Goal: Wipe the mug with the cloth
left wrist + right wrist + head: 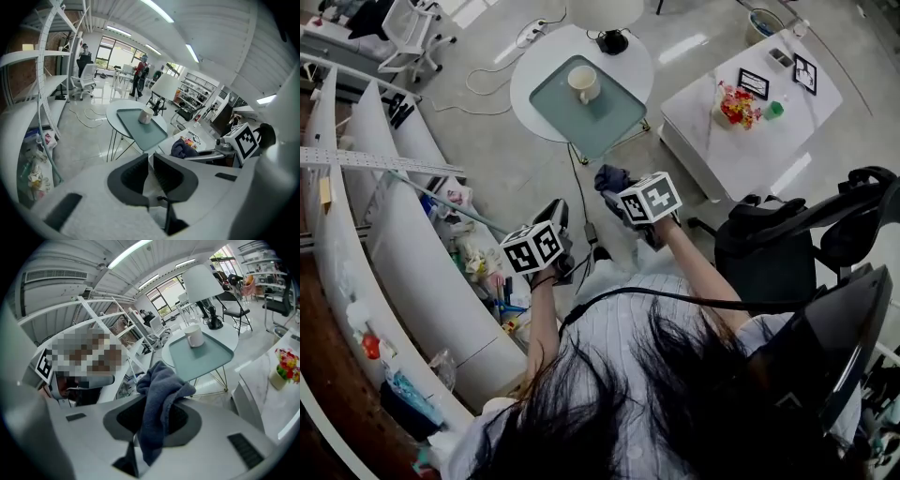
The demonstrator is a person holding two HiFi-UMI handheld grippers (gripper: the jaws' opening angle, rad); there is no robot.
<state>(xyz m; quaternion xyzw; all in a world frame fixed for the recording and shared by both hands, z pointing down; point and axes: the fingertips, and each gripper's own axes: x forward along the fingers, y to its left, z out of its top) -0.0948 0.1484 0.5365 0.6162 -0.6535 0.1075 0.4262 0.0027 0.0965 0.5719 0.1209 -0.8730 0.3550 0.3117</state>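
A cream mug [583, 82] stands on a teal tray [614, 127] on a round white table, well ahead of both grippers. My right gripper [613, 190] is shut on a dark blue cloth [612, 176], held up in the air. In the right gripper view the cloth [161, 392] hangs bunched between the jaws, with the mug [193, 336] far beyond. My left gripper [555, 214] is shut, nothing in it; its view shows the mug [146, 115] on the tray [138, 131] and the cloth [183, 149] to the right.
A white lamp [605, 14] stands at the round table's far edge. A white marble table [787, 141] with flowers [734, 105] is at the right. Curved white shelves [403, 272] run along the left, a black office chair [797, 244] stands close on the right.
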